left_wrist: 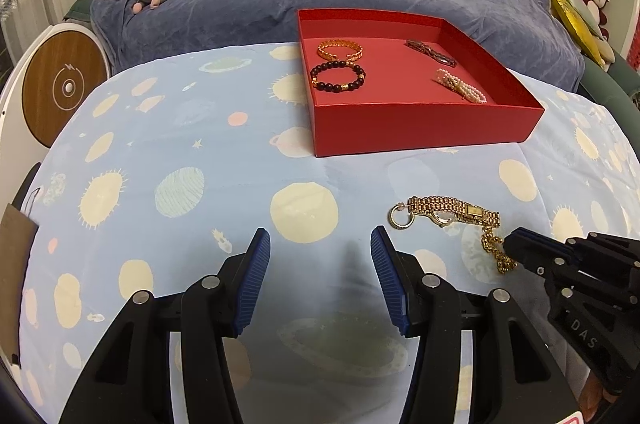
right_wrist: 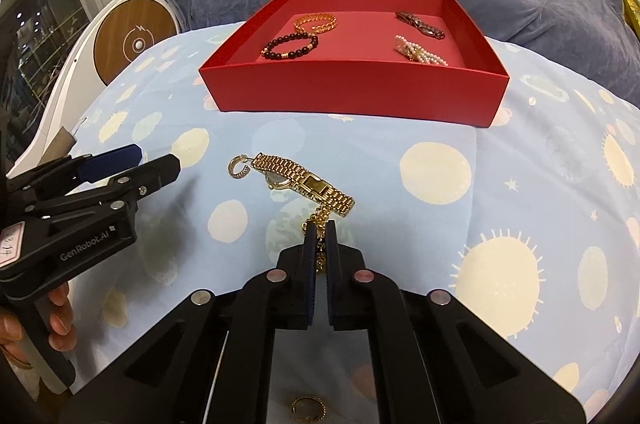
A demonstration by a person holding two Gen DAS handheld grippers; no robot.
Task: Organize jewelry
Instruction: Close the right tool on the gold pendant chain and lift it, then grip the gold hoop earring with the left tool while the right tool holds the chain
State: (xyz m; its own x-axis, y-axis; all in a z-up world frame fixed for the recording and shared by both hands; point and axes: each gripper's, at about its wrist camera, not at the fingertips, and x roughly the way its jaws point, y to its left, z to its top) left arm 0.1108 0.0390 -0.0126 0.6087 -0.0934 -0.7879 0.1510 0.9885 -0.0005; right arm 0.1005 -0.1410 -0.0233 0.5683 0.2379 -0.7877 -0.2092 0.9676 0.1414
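From the left wrist, the left gripper (left_wrist: 320, 244) hangs with fingers wide apart and empty; the gold chain (left_wrist: 494, 248) lies off to its right, nearer the right gripper (left_wrist: 510, 244), trailing from a gold watch (left_wrist: 456, 214) whose band runs left to right. From the right wrist, the right gripper (right_wrist: 320, 230) appears clamped on the chain (right_wrist: 320, 220), which runs straight ahead toward the red box (right_wrist: 352, 92). The box holds four bracelets, and a ring (right_wrist: 307, 408) lies beneath the gripper.
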